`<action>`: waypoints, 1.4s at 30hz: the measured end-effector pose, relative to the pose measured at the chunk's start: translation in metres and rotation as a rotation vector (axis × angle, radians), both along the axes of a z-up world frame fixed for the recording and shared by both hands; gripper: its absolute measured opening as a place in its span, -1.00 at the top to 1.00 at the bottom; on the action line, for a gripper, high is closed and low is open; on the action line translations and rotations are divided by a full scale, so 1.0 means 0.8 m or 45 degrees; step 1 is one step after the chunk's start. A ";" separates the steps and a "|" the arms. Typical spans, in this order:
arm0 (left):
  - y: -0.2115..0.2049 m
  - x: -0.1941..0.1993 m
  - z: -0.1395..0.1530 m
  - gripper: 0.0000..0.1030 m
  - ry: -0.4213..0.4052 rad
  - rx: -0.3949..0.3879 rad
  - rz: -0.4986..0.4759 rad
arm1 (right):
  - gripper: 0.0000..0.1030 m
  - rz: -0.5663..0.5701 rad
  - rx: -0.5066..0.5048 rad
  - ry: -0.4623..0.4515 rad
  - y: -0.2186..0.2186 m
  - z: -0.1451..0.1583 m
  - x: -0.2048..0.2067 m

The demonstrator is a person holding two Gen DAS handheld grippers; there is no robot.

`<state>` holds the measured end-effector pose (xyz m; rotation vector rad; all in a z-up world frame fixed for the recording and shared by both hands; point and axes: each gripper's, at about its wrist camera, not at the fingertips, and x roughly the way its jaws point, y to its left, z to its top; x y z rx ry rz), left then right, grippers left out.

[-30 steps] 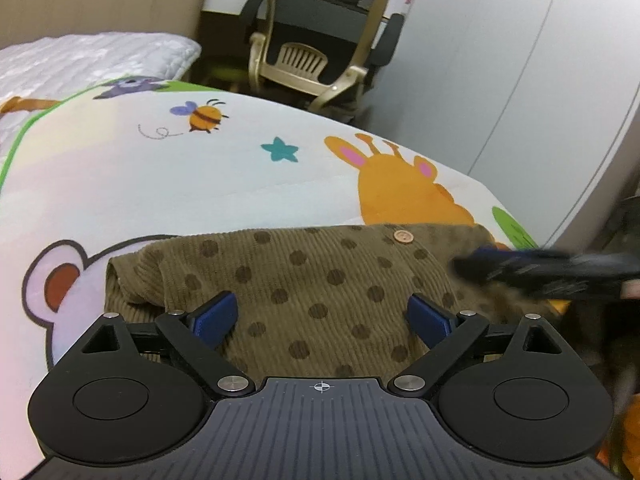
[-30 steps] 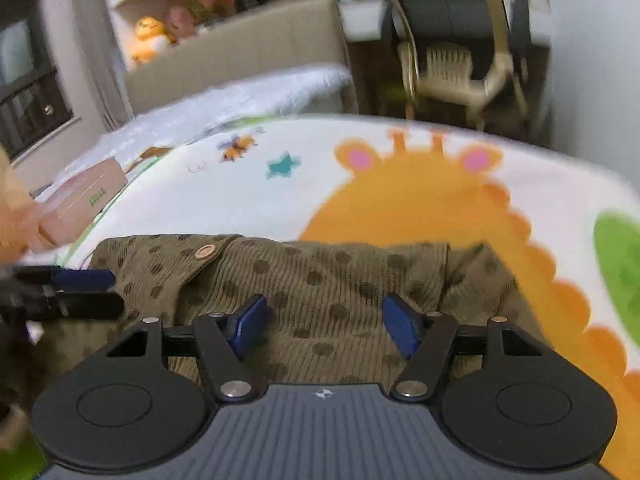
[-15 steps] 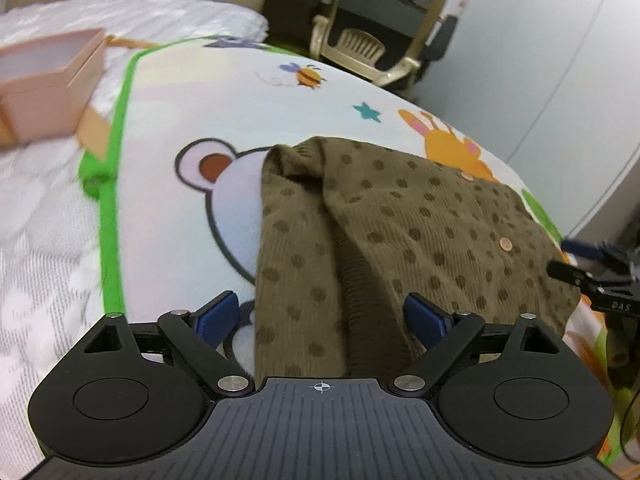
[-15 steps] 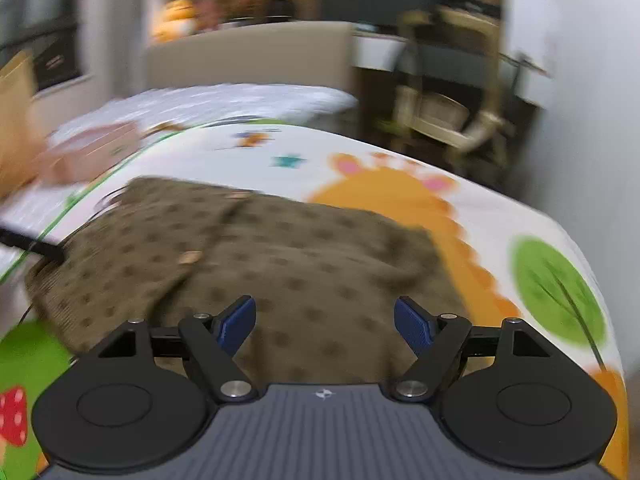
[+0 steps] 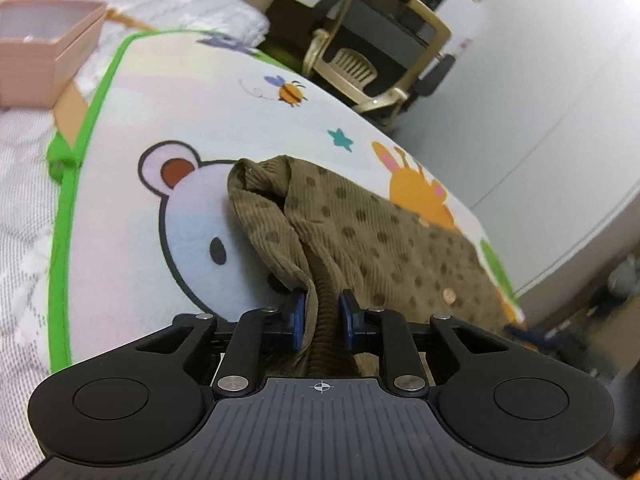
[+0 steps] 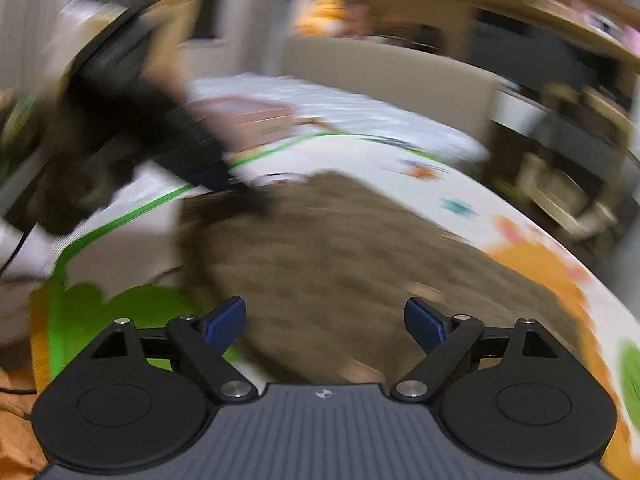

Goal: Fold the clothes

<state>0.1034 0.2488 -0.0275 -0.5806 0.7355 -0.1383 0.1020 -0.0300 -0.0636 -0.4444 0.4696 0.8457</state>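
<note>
An olive-brown dotted corduroy garment [image 5: 360, 236] with small buttons lies on a cartoon-printed play mat [image 5: 132, 200] on a bed. My left gripper [image 5: 322, 318] is shut on a raised fold at the garment's near edge, cloth pinched between its blue pads. In the blurred right wrist view the same garment [image 6: 340, 264] spreads ahead of my right gripper [image 6: 324, 324], which stands open just above the cloth with nothing between its fingers. The left gripper [image 6: 168, 136] shows there as a dark blur at the upper left, by the garment's far-left edge.
A pink open box [image 5: 44, 48] sits on the white quilted bedding [image 5: 24, 216] at the left. A beige office chair [image 5: 380, 60] stands past the bed's far end, beside a white wall [image 5: 540, 100]. The mat's green border [image 5: 64, 240] runs along the left.
My left gripper has closed on the garment's near fold and lifted it a little. The right gripper has swung round towards the left, its view now motion-blurred, still open.
</note>
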 end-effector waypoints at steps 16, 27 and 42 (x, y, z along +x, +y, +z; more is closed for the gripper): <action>0.018 0.002 0.035 -0.17 -0.097 0.044 -0.021 | -0.75 -0.247 0.247 0.294 -0.057 0.025 0.048; -0.015 0.147 0.037 -0.77 -0.198 0.345 -0.228 | -0.34 -0.972 0.680 0.820 -0.243 -0.014 0.071; -0.043 0.080 -0.005 -0.57 0.020 0.229 -0.374 | -0.16 -0.797 0.327 0.516 -0.158 -0.032 0.230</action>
